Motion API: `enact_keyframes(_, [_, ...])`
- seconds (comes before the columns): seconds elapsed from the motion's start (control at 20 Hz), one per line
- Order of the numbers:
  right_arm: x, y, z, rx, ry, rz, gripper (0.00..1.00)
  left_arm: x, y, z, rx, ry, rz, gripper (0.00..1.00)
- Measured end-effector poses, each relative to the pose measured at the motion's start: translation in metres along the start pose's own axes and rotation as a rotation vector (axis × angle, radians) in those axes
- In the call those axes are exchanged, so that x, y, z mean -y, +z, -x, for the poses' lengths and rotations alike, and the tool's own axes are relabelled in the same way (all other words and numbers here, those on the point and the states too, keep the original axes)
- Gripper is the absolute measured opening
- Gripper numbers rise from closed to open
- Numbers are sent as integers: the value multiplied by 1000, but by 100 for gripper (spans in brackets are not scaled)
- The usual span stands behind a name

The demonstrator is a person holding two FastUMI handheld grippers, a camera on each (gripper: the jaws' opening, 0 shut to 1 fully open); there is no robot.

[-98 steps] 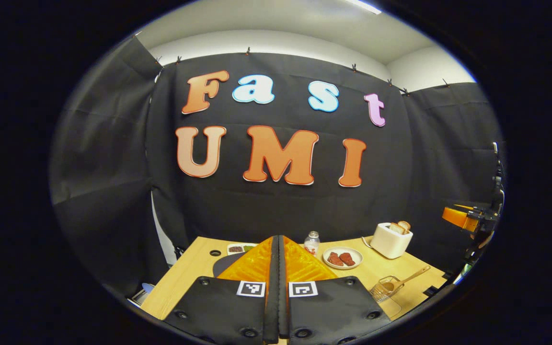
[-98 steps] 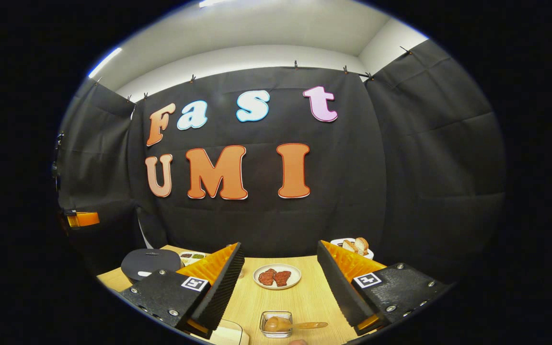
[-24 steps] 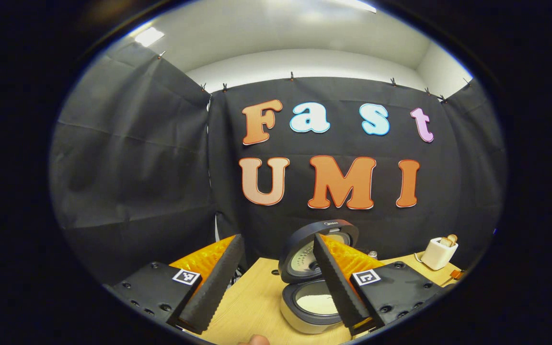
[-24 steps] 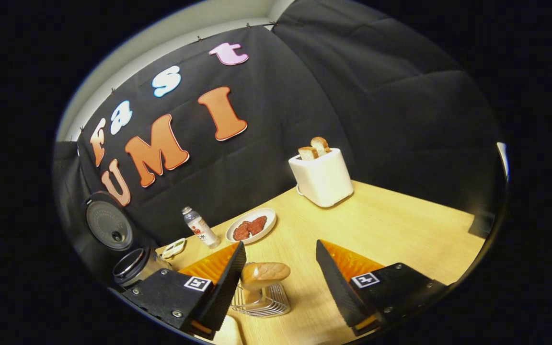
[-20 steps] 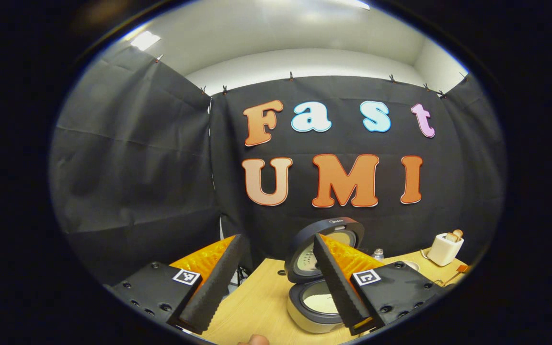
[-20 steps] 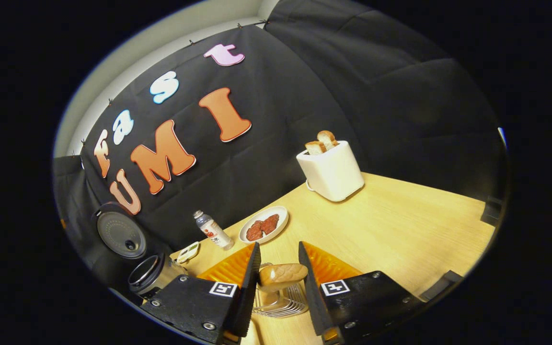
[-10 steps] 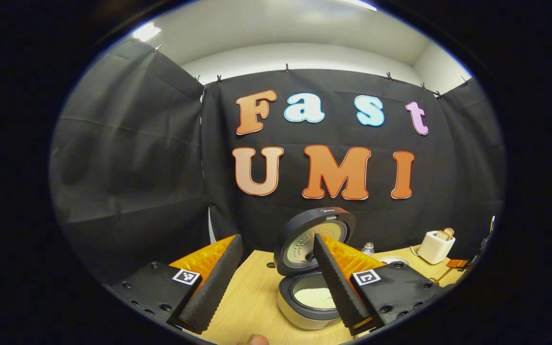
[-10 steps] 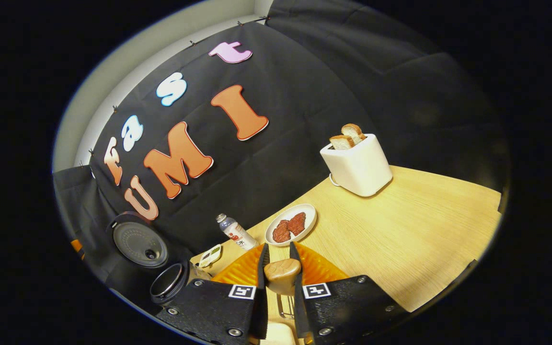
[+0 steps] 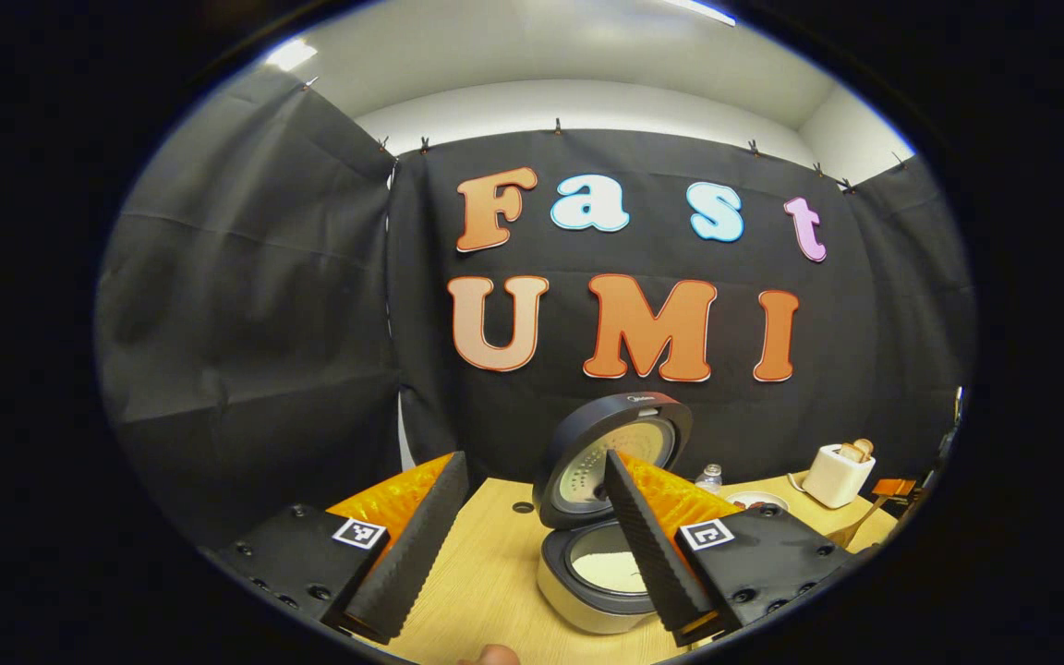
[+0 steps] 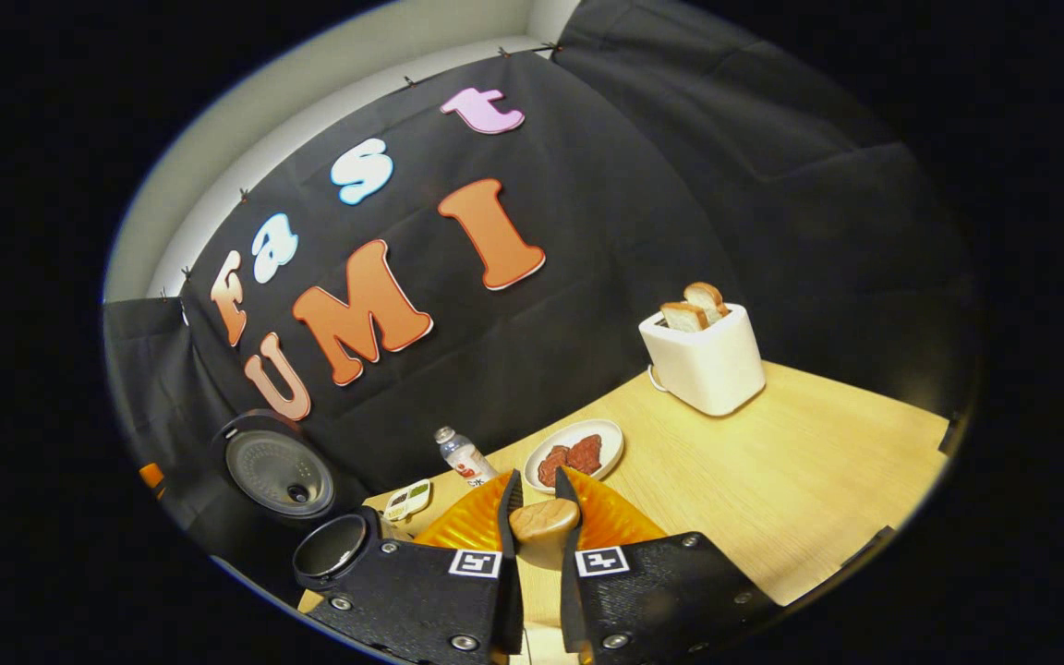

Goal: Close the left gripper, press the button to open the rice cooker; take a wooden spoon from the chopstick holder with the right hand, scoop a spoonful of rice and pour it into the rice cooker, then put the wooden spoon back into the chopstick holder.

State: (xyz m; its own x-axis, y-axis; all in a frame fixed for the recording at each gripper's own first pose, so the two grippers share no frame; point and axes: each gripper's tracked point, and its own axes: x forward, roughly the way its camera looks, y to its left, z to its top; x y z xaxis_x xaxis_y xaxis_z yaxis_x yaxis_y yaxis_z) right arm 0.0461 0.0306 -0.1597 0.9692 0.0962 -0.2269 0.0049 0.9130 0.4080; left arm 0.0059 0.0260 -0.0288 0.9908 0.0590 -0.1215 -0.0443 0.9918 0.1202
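Since the frame 0.5 s earlier, the wire chopstick holder has left the right gripper view, and the right gripper (image 10: 534,488), at lower centre, stays clamped on the wooden spoon (image 10: 543,520), both fingers (image 10: 506,517) pressing its rounded, smooth end, whose long axis runs down between them towards the bottom edge. The left gripper (image 9: 532,503) is spread wide with nothing between its ribbed fingers, above the pale wood-grain worktop (image 9: 486,573). The left gripper view shows white rice inside the round rice cooker (image 9: 601,577) at lower centre, its domed lid upright, whereas the right gripper view shows a boxy white toaster (image 10: 703,365) holding two bread slices at centre right.
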Motion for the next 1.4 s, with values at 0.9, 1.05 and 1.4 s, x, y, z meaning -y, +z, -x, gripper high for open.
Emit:
enact_keyframes(0.9, [-105, -102, 63, -89, 131, 278, 15, -11, -13, 10, -2, -75, -11, 100])
enact_keyframes(1.05, [-96, -129, 63, -170, 97, 310, 15, -10, -22, 6, -21, -82, -15, 100])
enact_keyframes(1.4, [-105, -156, 86, -334, 139, 165, 15, -3, -38, 0, -52, -104, 22, 100])
